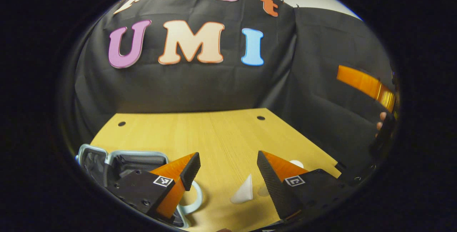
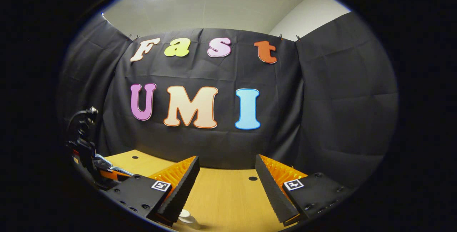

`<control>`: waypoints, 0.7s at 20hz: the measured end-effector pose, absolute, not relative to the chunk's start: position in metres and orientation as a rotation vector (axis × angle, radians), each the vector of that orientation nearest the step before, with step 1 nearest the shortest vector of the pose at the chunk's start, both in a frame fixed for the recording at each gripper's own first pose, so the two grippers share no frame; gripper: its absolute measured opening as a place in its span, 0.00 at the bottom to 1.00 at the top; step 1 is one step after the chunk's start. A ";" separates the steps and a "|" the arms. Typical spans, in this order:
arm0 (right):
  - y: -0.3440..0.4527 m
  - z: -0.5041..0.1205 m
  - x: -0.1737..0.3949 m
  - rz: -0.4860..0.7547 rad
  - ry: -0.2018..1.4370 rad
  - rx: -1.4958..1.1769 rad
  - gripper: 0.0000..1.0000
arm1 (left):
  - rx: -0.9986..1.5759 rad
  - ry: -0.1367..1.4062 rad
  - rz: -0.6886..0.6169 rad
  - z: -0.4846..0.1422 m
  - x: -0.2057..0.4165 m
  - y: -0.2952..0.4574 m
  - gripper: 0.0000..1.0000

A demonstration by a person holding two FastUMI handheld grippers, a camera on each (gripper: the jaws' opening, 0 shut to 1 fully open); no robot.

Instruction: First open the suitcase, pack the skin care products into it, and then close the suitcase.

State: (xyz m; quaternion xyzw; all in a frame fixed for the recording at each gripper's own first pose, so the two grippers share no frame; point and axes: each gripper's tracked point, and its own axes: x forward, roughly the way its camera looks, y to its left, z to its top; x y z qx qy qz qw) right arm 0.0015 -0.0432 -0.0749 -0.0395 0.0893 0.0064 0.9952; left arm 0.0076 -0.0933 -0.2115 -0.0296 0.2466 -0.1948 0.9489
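Two fingers of the left gripper (image 1: pixel 228 175) stand spread with nothing between them in the left gripper view — the open suitcase (image 1: pixel 117 164) sits lower left on the wooden table (image 1: pixel 214 132), a white tube (image 1: pixel 244 192) bottom centre. In the right gripper view the right gripper (image 2: pixel 226 182) likewise gapes unladen — a white jar (image 2: pixel 185 217) at the bottom edge.

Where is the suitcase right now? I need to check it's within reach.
In the left gripper view the suitcase lies open at the lower left on the wooden table, partly behind the left claw.
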 end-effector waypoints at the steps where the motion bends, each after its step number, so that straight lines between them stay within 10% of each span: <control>1: -0.048 -0.077 -0.001 0.009 0.185 -0.089 0.98 | -0.066 0.527 -0.404 -0.222 0.004 -0.099 0.98; 8: -0.066 -0.085 -0.011 0.002 0.213 -0.121 0.98 | -0.096 0.694 -0.413 -0.295 -0.017 -0.119 0.92; 12: -0.059 -0.087 -0.013 0.025 0.220 -0.131 0.98 | -0.074 0.753 -0.415 -0.324 -0.027 -0.121 0.67; 14: -0.051 -0.090 -0.012 0.044 0.222 -0.123 0.98 | -0.055 0.753 -0.425 -0.325 -0.027 -0.122 0.39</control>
